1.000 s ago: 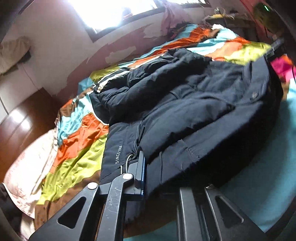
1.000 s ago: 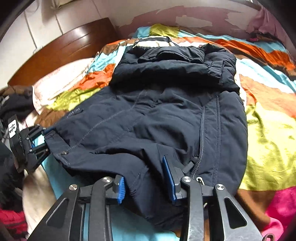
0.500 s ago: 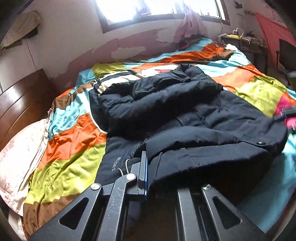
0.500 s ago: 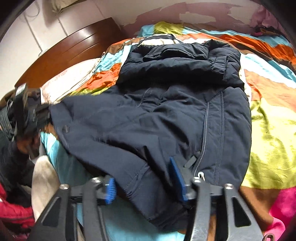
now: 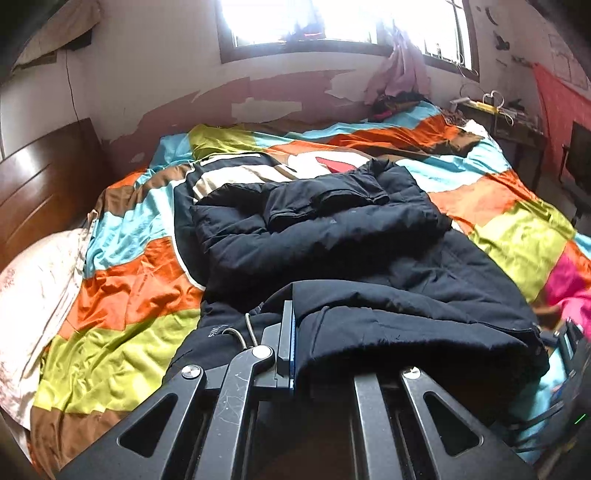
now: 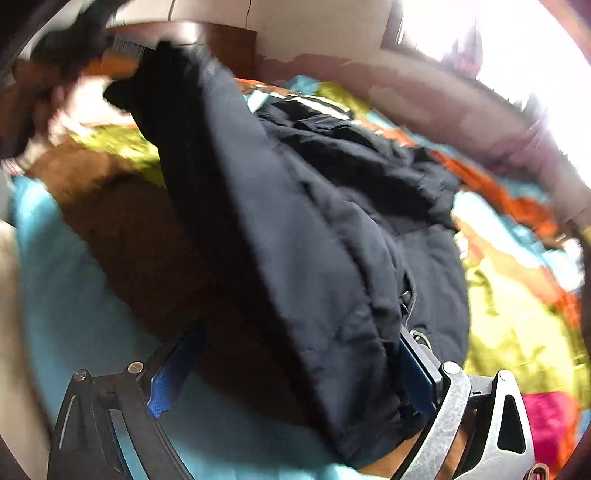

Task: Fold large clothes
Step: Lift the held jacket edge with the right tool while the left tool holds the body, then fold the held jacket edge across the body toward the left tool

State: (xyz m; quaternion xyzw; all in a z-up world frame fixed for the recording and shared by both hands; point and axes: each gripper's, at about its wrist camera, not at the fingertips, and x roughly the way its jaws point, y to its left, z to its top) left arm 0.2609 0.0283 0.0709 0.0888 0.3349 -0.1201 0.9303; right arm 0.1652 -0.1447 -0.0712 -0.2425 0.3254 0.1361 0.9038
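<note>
Bright window (image 5: 332, 22), peeling wall (image 5: 266, 99)

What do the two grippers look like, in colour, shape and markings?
The left gripper has matte black, scratched linkage arms with triangular cut-outs and round silver screw heads; its jaws carry blue pads. The right gripper has the same blue pads and silver screws, but one arm looks worn, silvery metal beside black parts. No cables or sleeves show.

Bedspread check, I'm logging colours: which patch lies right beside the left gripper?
The lime-green patch, just left of the left gripper; orange lies beyond it.
</note>
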